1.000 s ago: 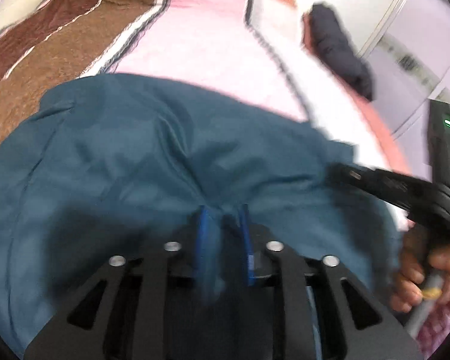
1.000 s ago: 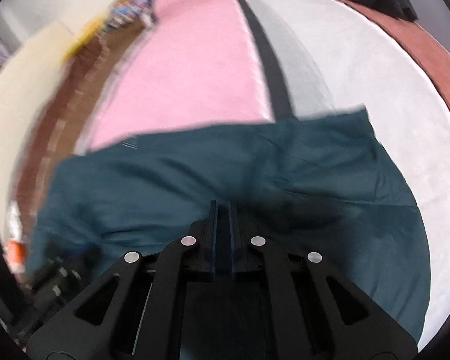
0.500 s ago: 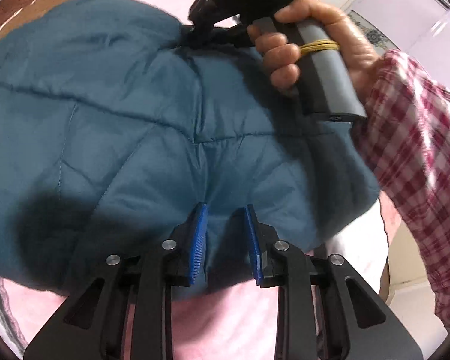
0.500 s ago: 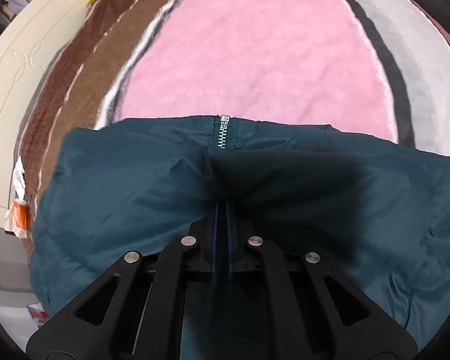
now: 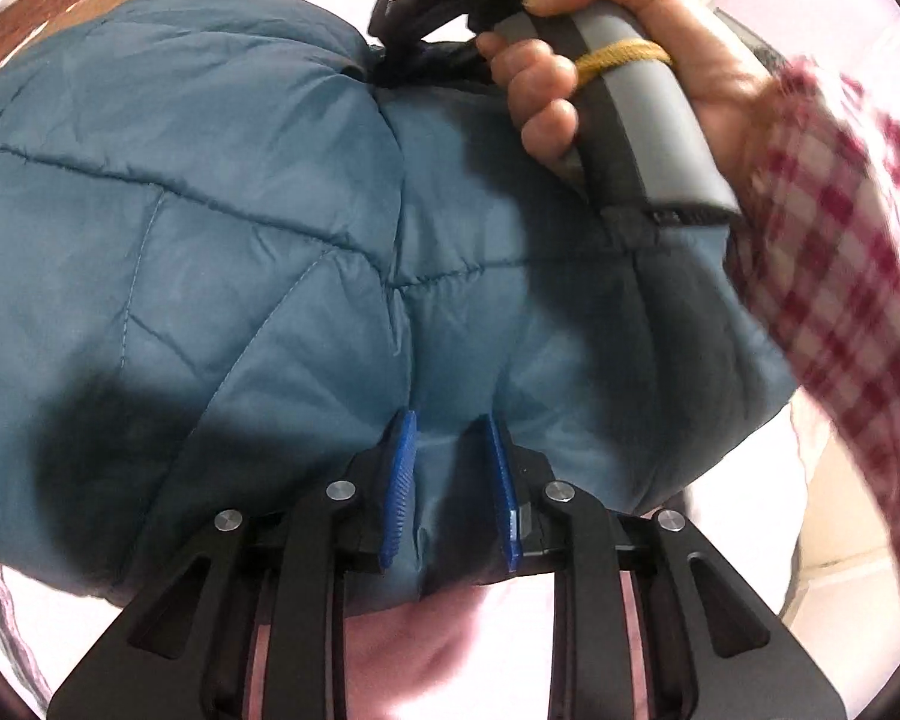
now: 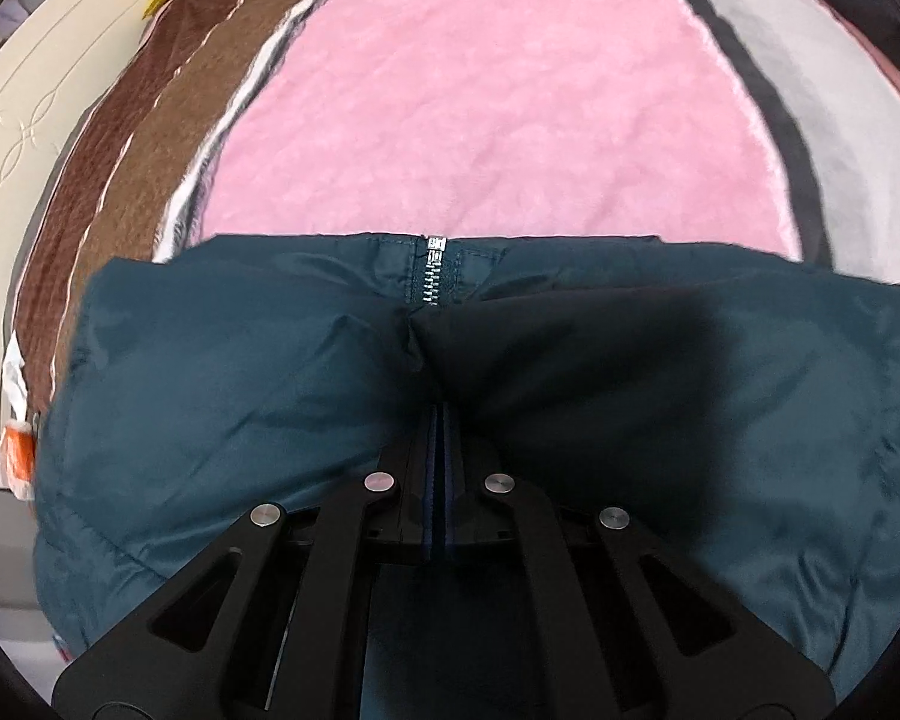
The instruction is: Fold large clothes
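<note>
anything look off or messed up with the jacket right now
Nothing stands out. The teal quilted jacket shows no tear or stain, its zipper looks intact, and it is just bunched where the right tool pinches it.

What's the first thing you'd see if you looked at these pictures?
A big puffy teal jacket fills most of both views, lying on a pink fuzzy blanket. In the right wrist view its silver zipper shines at the far edge. In the left wrist view a hand in a red checked sleeve grips the right gripper's handle at the top.
</note>
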`<state>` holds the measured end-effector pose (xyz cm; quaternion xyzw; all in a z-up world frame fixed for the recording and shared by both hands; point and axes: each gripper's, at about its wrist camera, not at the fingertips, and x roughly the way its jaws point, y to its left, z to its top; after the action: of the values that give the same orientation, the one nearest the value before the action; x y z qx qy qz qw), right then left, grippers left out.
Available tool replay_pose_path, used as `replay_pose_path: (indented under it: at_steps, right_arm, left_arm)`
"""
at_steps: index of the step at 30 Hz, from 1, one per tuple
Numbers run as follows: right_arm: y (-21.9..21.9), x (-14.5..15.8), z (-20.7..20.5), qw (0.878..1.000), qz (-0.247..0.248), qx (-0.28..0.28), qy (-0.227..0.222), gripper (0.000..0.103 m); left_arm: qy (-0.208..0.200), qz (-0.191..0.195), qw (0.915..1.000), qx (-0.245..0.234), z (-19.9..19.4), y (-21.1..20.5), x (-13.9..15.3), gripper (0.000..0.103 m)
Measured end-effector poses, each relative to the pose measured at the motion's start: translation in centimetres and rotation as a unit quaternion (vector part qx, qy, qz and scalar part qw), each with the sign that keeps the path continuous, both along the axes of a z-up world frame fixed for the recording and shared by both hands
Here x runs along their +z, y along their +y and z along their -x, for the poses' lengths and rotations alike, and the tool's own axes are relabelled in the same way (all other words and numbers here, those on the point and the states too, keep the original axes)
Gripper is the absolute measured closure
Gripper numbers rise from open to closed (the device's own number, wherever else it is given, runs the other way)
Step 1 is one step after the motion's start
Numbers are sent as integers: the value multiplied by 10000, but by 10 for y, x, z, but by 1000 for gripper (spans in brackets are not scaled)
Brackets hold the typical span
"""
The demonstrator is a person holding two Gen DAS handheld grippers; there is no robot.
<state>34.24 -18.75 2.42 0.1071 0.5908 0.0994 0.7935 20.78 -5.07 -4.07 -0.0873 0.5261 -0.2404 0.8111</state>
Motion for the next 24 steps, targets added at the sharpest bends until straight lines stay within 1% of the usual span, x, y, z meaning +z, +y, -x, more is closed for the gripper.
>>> replay_pose_path:
  at_steps: [1, 2, 3, 6, 8, 9, 12, 14, 16, 18, 19, 20, 21, 24]
  right_arm:
    - [-1, 5, 3, 10000, -31, -17, -31, 100]
    - [-2, 15, 11, 9999, -66, -6, -113, 100]
    - [-2, 25, 19, 9997, -70, 47, -223, 100]
    - [-3, 48, 44, 9988, -11, 151, -461, 97]
    - [-4, 64, 72, 9977, -24, 285, -620, 97]
    - [-2, 69, 82, 9971, 29, 322, -688, 97]
    - [0, 78, 125, 9950, 68, 431, -903, 97]
    - [-2, 77, 151, 9943, -10, 455, -960, 97]
    - [-2, 72, 170, 9945, -113, 413, -960, 97]
    - [1, 67, 182, 9946, -365, 386, -891, 97]
    - [5, 63, 188, 9946, -491, 373, -838, 97]
    - [7, 62, 195, 9944, -521, 379, -835, 97]
    - [11, 61, 199, 9940, -558, 383, -855, 97]
    - [21, 59, 206, 9932, -703, 356, -861, 97]
  left_arm:
    - [30, 122, 9999, 34, 4, 5, 6, 73]
    - [32, 192, 9998, 49, 4, 7, 10, 65]
    - [-25, 251, 9996, 97, 10, 11, 19, 58]
    - [-301, 276, 9989, 231, 27, 30, 42, 46]
    - [-437, 261, 9979, 399, 41, 49, 53, 44]
    - [-467, 276, 9973, 503, 46, 59, 56, 41]
    - [-449, 297, 9937, 985, 57, 96, 59, 37]
    - [-441, 379, 9882, 1417, 67, 126, 59, 32]
    - [-421, 472, 9816, 1803, 69, 155, 55, 31]
    - [-252, 659, 9704, 2312, 63, 187, 48, 31]
    - [-185, 798, 9657, 2465, 58, 201, 47, 31]
    - [-67, 1081, 9557, 2736, 55, 214, 42, 30]
    - [-8, 1309, 9476, 2915, 53, 224, 39, 28]
    - [226, 1840, 9241, 3341, 46, 243, 27, 26]
